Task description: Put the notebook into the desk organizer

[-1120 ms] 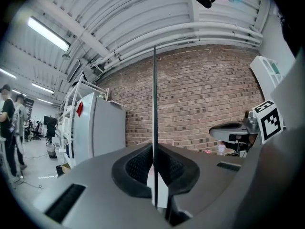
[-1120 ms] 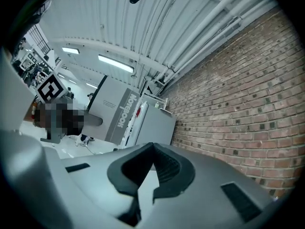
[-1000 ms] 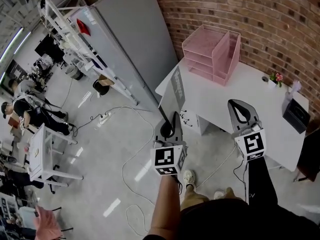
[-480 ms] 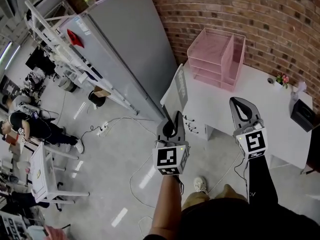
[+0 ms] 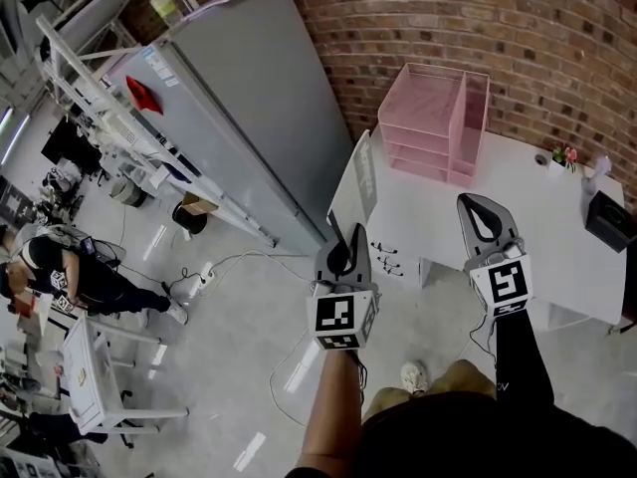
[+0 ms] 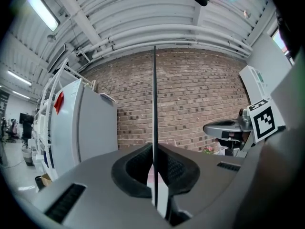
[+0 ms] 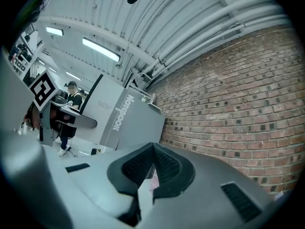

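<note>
In the head view my left gripper (image 5: 344, 239) is shut on the lower edge of a thin grey notebook (image 5: 360, 175), which stands upright above the white table's (image 5: 438, 212) left corner. The left gripper view shows the notebook (image 6: 154, 94) edge-on as a dark line between the pads. From the right gripper view its grey cover (image 7: 118, 114) reads "Notebook". The pink desk organizer (image 5: 438, 118) stands at the table's back against the brick wall. My right gripper (image 5: 482, 217) hovers over the table's front, shut and empty; its pads (image 7: 153, 152) meet.
A tall grey cabinet (image 5: 249, 98) stands left of the table. A small flower pot (image 5: 567, 155) and a black box (image 5: 609, 222) sit at the table's right end. Cables and a power strip (image 5: 204, 272) lie on the floor. White racks and people are far left.
The view has advanced toward the desk: table and organizer sit slightly further right and closer. Both grippers keep their pose, the left still holding the notebook.
</note>
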Demonstrator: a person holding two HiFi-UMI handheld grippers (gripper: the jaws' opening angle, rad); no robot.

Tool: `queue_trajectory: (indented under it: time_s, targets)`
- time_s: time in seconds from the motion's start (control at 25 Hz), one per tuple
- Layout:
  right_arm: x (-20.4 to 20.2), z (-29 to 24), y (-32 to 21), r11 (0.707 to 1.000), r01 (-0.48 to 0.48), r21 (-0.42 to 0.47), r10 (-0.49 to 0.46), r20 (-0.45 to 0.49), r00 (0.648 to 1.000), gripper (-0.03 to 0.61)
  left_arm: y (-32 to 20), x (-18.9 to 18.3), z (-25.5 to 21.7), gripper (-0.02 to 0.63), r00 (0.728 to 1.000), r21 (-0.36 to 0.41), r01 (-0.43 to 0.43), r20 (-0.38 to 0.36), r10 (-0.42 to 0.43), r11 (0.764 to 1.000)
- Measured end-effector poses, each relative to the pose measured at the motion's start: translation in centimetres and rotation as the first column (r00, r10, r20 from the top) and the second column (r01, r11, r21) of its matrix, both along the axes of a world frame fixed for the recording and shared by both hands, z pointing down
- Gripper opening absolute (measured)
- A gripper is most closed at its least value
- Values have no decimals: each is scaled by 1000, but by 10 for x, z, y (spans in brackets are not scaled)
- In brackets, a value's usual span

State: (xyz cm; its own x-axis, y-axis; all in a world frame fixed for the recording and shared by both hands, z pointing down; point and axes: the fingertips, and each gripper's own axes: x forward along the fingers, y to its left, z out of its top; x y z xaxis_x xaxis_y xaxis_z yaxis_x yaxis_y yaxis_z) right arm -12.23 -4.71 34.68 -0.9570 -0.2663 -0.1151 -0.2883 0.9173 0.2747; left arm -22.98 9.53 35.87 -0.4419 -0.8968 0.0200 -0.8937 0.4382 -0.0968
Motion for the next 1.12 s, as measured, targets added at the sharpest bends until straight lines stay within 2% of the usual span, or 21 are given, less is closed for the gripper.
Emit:
queue_trajectory:
  time_s: [0.2, 0.44, 0.68, 1.12]
  targets:
    - [0, 0, -7, 998, -55, 9, 55, -2, 998, 21, -15, -5, 0, 20, 998, 9, -63, 1, 63, 998]
    - [16, 7, -27, 993, -120, 21, 121, -32, 992, 21, -46, -4, 15, 20, 991, 28, -122, -51, 123, 992]
    - [30, 18, -61, 982, -189, 2, 189, -46, 981, 21, -85, 1, 31, 20, 981, 9, -178, -81, 178, 984]
    - [-5, 17, -133, 982, -190, -17, 189, -18, 982, 21, -162, -34, 38, 20, 979, -28, -192, -81, 189, 981]
